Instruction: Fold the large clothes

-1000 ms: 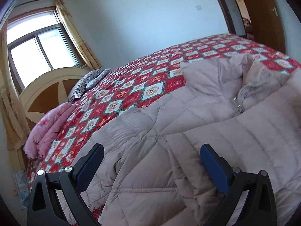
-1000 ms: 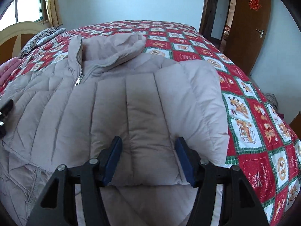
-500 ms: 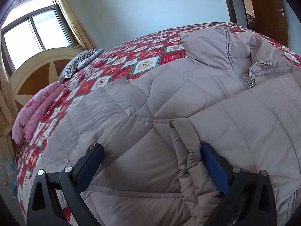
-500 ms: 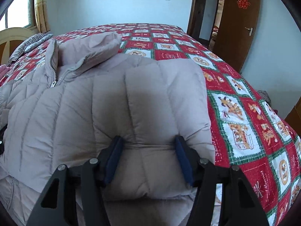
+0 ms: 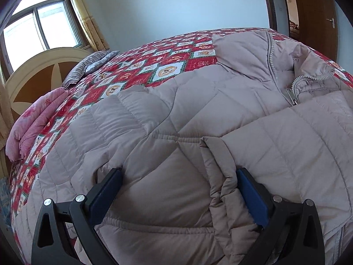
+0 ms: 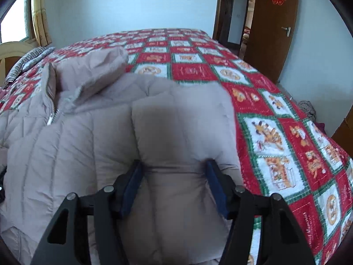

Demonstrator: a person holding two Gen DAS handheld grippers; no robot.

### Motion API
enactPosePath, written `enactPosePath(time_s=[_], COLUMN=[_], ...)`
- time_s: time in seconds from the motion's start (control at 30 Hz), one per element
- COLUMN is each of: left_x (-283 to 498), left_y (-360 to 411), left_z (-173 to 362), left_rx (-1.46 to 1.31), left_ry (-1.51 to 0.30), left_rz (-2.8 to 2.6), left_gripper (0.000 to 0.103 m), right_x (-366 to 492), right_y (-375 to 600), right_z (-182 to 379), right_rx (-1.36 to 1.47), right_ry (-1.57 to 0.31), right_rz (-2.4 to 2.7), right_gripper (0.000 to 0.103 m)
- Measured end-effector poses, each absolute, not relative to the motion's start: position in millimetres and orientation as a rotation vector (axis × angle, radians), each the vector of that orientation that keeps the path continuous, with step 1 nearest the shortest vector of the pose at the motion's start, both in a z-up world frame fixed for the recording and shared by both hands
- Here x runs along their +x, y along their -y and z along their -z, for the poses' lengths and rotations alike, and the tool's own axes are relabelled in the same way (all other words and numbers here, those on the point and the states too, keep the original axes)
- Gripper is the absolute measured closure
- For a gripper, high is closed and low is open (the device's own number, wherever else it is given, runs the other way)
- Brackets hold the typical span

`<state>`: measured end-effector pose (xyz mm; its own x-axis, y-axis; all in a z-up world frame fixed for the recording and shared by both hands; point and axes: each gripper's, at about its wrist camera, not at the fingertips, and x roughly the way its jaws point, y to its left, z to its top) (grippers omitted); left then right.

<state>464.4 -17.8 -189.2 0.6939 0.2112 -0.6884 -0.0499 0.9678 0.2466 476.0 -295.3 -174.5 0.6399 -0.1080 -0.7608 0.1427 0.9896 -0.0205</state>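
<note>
A large beige puffer jacket [image 5: 176, 114] lies spread on the bed, collar and zipper [image 5: 291, 95] at the far right. It also shows in the right wrist view [image 6: 92, 137]. My left gripper [image 5: 178, 187] is open, its jaws pressed down into the jacket on either side of a puffed panel, with a sleeve cuff [image 5: 218, 167] lying against the right finger. My right gripper [image 6: 174, 181] has its jaws narrowed around a bulge of a folded-over part of the jacket near its right edge.
The bed has a red, green and white patchwork quilt [image 6: 275, 132]. A pink folded blanket [image 5: 37, 119], a striped pillow [image 5: 88, 68] and a round headboard [image 5: 39, 70] are at the left. A wooden door [image 6: 273, 28] stands at the right.
My left gripper has moved forward and down onto the jacket, which now fills its view. My right gripper has stayed on the same bulge while moving right.
</note>
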Motion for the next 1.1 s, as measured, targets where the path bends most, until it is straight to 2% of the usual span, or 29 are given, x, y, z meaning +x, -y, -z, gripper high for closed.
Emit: enactPosePath(time_s=[0.3,0.47,0.53,0.57,0.77,1.1], left_x=[464.9,464.1,464.4,464.8,460.0,444.1], left_y=[18.4,16.2,17.1,18.0,13.7,1.0], left_z=[189.2,187.8,188.2,188.5,184.6,168.4], left_rx=[0.221,0.208,0.213,0.220,0.199,0.205], left_ry=[-0.792,-0.790,-0.790,-0.791,-0.784,-0.803], left_rz=[-0.150,-0.148,-0.151,-0.154,-0.145,-0.126], left_gripper=[0.001,0.001,0.001,0.001,0.001,0.001], right_x=[478.0,457.5,440.6,437.2,443.4,441.1], right_y=[286.0,273.7,258.5,249.8,223.8,221.2], right_z=[179.2,149.6,135.5,133.7,182.3,182.6], right_rx=[-0.039,-0.038,-0.025,-0.035,-0.079,-0.099], right_ry=[-0.866,-0.859,-0.815,-0.809,-0.893,-0.873], right_rz=[0.186,0.190,0.147,0.118,0.035,0.053], right_gripper=[0.038,0.037,0.028,0.027,0.022,0.020])
